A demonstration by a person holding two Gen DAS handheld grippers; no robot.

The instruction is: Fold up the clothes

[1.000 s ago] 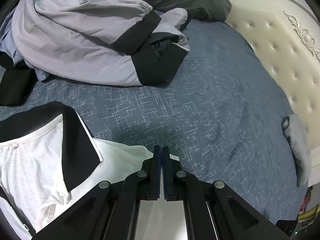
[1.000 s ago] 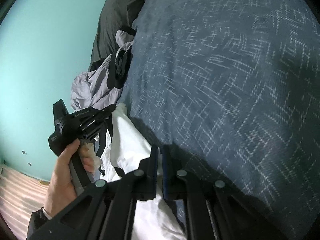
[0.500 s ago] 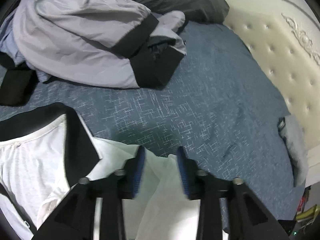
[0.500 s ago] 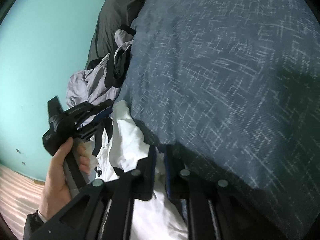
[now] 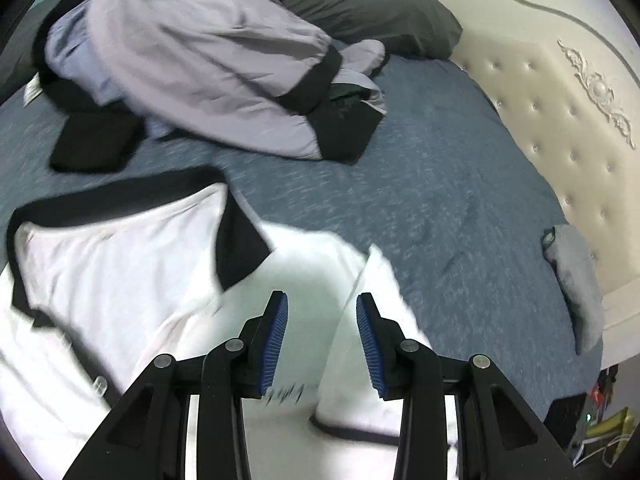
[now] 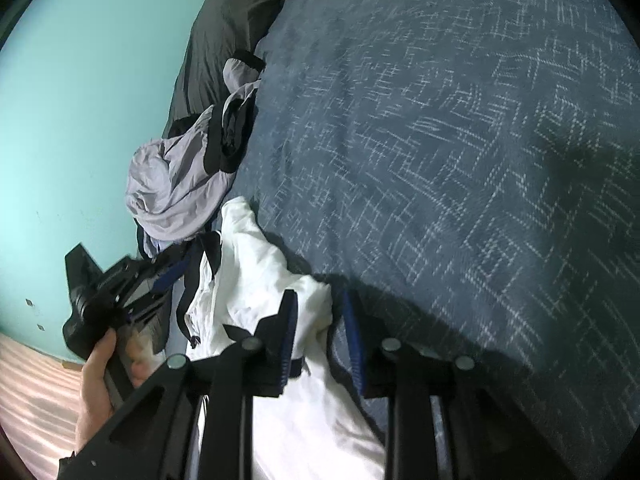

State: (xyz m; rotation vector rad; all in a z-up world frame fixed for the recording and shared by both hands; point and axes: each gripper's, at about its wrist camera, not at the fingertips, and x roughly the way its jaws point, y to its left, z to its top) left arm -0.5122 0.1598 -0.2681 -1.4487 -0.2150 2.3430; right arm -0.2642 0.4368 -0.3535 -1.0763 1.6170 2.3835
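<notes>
A white shirt (image 5: 120, 272) with black collar and trim lies spread on the blue patterned bedspread (image 5: 440, 200). My left gripper (image 5: 322, 320) hovers open just above the shirt's near part, and nothing sits between its blue pads. In the right wrist view my right gripper (image 6: 320, 320) straddles a bunched fold of the same white shirt (image 6: 260, 264). Its jaws are opening, and a gap shows beside the right pad. A hand (image 6: 96, 380) holds the left gripper (image 6: 168, 276) at the left.
A crumpled grey-lilac jacket (image 5: 200, 60) with black panels lies heaped beyond the shirt, and a dark pillow (image 5: 368, 4) lies behind it. A cream tufted headboard (image 5: 560, 100) bounds the right side, with a small grey cloth (image 5: 576, 280) against it. A teal wall (image 6: 80, 100) lies past the bed.
My left gripper went from shut to open, let the white shirt go and drew back and up, so more shirt shows. The right gripper's jaws parted around the white fold.
</notes>
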